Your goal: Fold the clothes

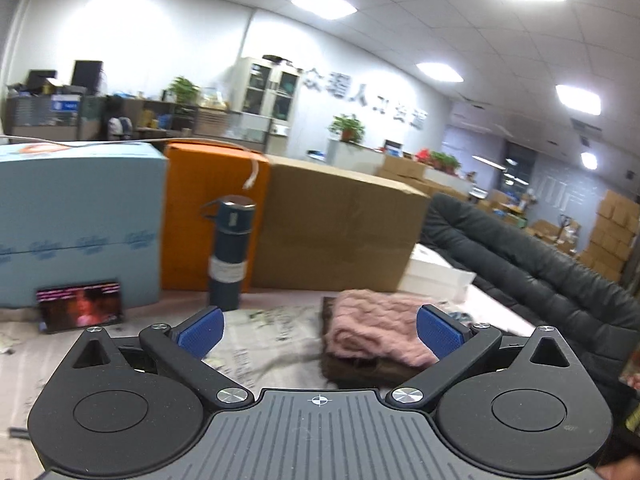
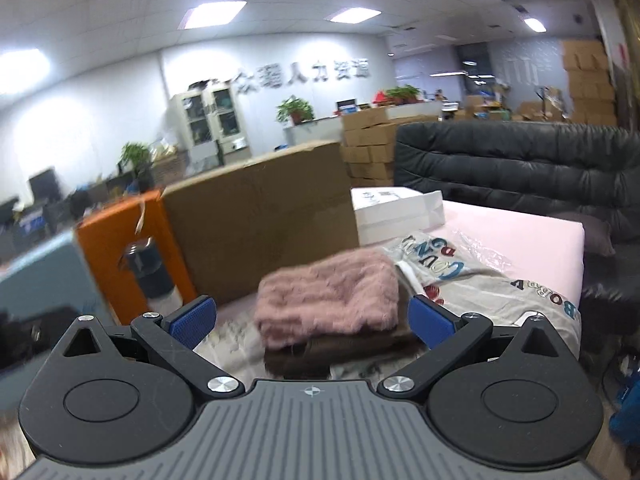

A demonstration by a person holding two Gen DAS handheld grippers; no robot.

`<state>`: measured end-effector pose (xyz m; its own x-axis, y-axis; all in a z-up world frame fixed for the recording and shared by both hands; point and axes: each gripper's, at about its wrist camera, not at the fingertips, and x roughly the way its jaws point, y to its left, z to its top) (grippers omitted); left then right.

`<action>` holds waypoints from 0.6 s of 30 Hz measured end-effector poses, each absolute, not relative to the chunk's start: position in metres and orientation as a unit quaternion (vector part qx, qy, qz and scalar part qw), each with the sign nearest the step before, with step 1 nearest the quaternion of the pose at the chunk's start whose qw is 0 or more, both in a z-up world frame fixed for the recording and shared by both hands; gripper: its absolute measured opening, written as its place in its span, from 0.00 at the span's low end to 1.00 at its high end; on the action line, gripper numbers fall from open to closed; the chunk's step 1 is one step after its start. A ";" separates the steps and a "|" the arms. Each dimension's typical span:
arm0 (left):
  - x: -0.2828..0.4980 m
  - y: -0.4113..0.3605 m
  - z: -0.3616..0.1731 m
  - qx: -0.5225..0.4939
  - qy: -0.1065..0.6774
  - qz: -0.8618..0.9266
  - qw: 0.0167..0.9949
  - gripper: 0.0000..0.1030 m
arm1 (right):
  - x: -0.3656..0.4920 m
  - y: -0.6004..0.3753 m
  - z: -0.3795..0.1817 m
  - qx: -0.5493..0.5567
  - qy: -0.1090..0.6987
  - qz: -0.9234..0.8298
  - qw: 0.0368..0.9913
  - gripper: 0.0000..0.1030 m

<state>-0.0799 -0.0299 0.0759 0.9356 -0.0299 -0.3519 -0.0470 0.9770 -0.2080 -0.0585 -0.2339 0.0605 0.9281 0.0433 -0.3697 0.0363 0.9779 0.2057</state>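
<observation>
A folded pink fuzzy sweater (image 1: 376, 326) lies on top of a folded dark brown garment (image 1: 360, 370) on the newspaper-covered table. My left gripper (image 1: 320, 332) is open and empty, held above the table just short of the pile. In the right wrist view the pink sweater (image 2: 328, 296) and the brown garment (image 2: 340, 354) sit straight ahead. My right gripper (image 2: 310, 320) is open and empty, its jaws wide on either side of the pile. A grey printed shirt (image 2: 480, 280) lies unfolded to the right of the pile.
A dark blue flask (image 1: 230, 252) stands at the back left. Behind it are a light blue box (image 1: 76, 220), an orange box (image 1: 208, 208) and a brown carton (image 1: 340, 224). A phone (image 1: 80, 306) leans at left. A black sofa (image 2: 520, 168) and a white box (image 2: 396, 212) are at right.
</observation>
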 end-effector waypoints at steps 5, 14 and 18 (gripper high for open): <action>-0.102 -0.016 0.056 -0.079 0.199 0.024 0.976 1.00 | -0.076 -0.228 0.041 0.117 0.212 0.002 0.970 1.00; -0.108 0.005 0.045 -0.078 0.201 0.061 0.975 1.00 | -0.056 -0.211 0.019 0.136 0.256 0.005 0.957 1.00; -0.093 0.011 0.038 -0.069 0.221 0.064 0.971 1.00 | -0.039 -0.201 0.011 0.131 0.284 0.007 0.950 1.00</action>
